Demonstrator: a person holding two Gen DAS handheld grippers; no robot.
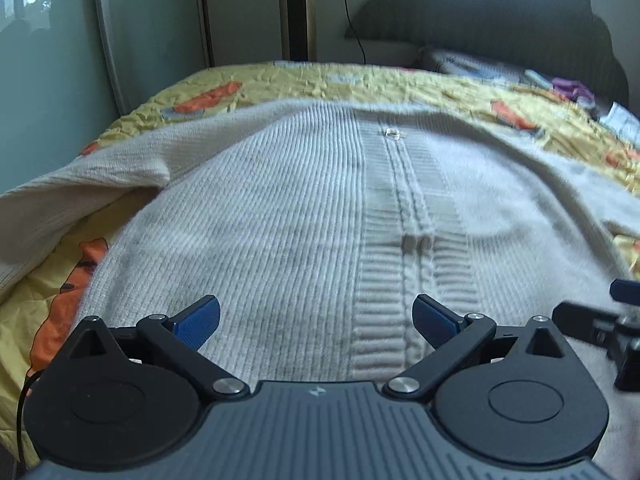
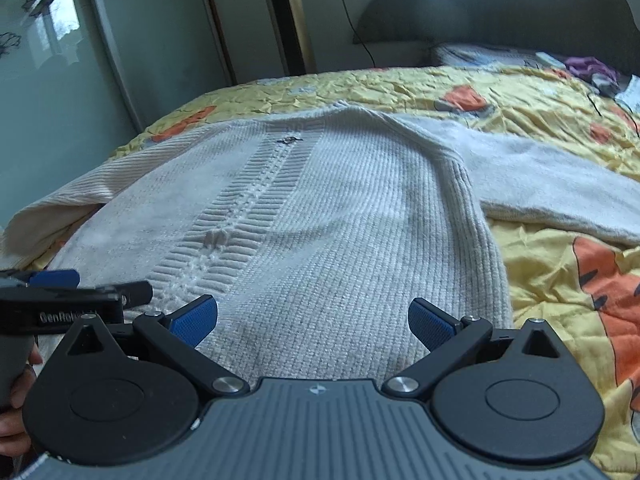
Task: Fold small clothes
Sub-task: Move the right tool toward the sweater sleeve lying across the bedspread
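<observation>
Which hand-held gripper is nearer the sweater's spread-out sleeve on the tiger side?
Right. The right hand-held gripper hovers over the hem below that sleeve; the left hand-held gripper sits farther across, past the ribbed center band.

Right gripper [image 2: 313, 322]: blue-padded fingers [image 2: 195, 320] spread wide apart, nothing between them, low over the hem end of the sweater.
Sweater [image 2: 320, 200]: cream knit, laid flat, ribbed band down its middle, one sleeve [image 2: 540, 184] stretched out to the right.
Bedspread [image 2: 540, 92]: yellow, wrinkled, with orange cartoon prints; it lies under the sweater.
Left gripper [image 2: 60, 292]: at the left edge, just beside the sweater's hem; its fingers are too cropped to judge.
Hand [image 2: 16, 396]: wrapped around the left gripper's grey handle.
</observation>
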